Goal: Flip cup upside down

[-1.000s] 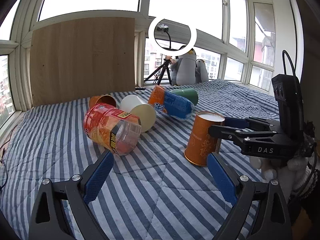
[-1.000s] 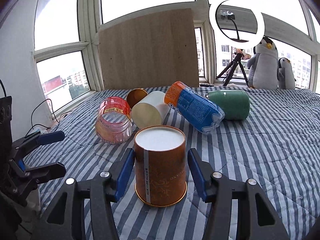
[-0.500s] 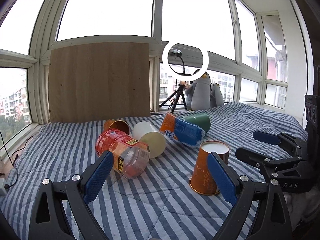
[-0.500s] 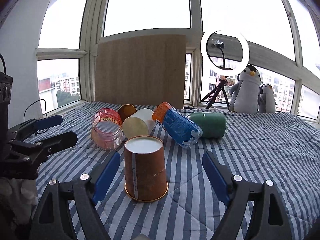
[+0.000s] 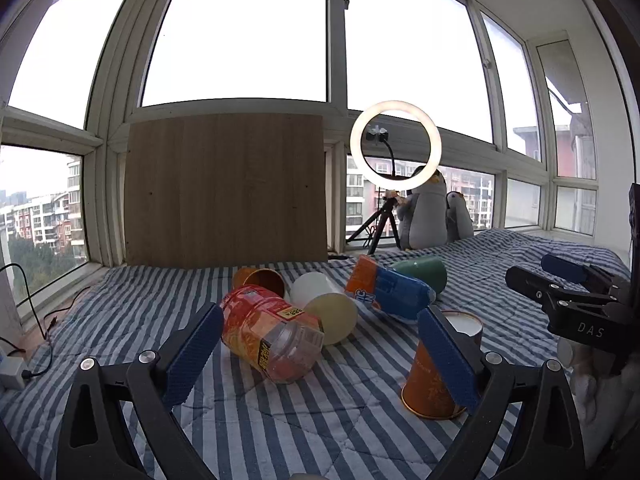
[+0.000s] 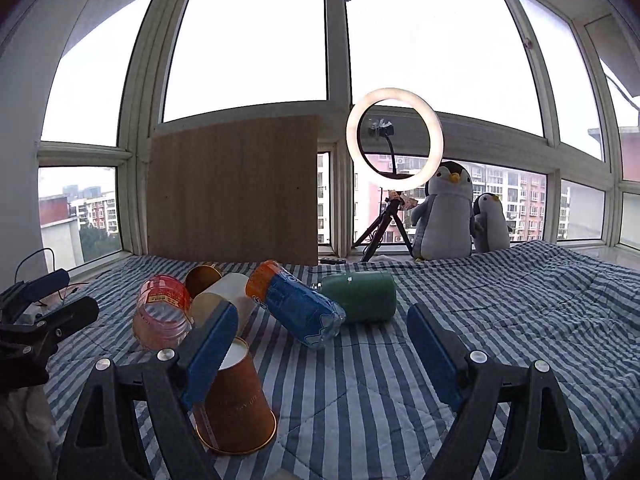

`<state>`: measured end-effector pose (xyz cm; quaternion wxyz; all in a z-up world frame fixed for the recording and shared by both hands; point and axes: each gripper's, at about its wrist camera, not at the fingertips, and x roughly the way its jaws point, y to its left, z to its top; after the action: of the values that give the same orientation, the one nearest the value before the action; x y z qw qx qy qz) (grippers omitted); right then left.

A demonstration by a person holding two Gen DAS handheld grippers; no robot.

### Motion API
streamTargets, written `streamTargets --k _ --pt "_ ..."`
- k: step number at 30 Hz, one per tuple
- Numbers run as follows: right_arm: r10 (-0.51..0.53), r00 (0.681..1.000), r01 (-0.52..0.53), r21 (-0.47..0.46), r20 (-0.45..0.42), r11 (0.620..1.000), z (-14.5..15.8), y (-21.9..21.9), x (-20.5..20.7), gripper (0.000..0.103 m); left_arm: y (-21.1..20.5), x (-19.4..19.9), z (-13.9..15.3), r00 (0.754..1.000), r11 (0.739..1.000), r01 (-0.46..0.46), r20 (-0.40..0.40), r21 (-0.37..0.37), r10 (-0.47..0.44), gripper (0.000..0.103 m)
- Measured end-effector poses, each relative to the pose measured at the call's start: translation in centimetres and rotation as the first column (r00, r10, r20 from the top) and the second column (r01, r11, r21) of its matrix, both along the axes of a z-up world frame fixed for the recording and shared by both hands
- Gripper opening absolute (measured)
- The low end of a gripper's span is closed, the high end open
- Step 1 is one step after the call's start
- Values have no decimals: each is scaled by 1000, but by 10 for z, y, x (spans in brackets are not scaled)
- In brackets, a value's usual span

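The orange paper cup (image 5: 430, 384) stands upside down on the striped blanket, white base up, rim on the cloth. It also shows in the right wrist view (image 6: 236, 404), partly behind my right gripper's left finger. My right gripper (image 6: 320, 352) is open and empty, raised and set back to the right of the cup; it shows at the right edge of the left wrist view (image 5: 560, 284). My left gripper (image 5: 320, 356) is open and empty, with its right finger in front of the cup.
Lying on the blanket (image 6: 500, 320) behind the cup: a clear jar with red label (image 5: 272, 336), a cream cup (image 5: 328, 308), a gold-lined cup (image 5: 260, 280), a blue-orange bottle (image 5: 392, 292), a green cup (image 6: 360, 296). A wooden board (image 5: 224, 188), ring light (image 5: 396, 144) and penguin toys (image 6: 448, 212) stand by the windows.
My right gripper opened, let go of the orange cup and drew back and up to the right. My left gripper also rose and tilted up. The cup stays standing upside down.
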<state>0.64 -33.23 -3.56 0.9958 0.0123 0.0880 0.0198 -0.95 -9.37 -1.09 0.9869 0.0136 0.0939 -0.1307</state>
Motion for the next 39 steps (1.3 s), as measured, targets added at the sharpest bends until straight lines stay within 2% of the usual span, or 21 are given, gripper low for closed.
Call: streamTargets --k 6,15,25,39 --pt "-6 1000 6 -2 7 1000 -3 0 -1 84 3 -3 -2 1000 1000 -8 15 -10 8 102" --pt "-9 1000 9 17 16 1000 -5 -3 -7 84 -5 -5 -3 999 999 -21 34 26 20 103" --pt "-12 1000 12 21 22 1000 -5 -4 -9 90 -4 -4 -3 999 999 -29 34 23 29 103" --pt "-13 1000 12 29 26 1000 -4 -5 -9 92 -5 -2 -4 999 999 -33 32 31 32 103"
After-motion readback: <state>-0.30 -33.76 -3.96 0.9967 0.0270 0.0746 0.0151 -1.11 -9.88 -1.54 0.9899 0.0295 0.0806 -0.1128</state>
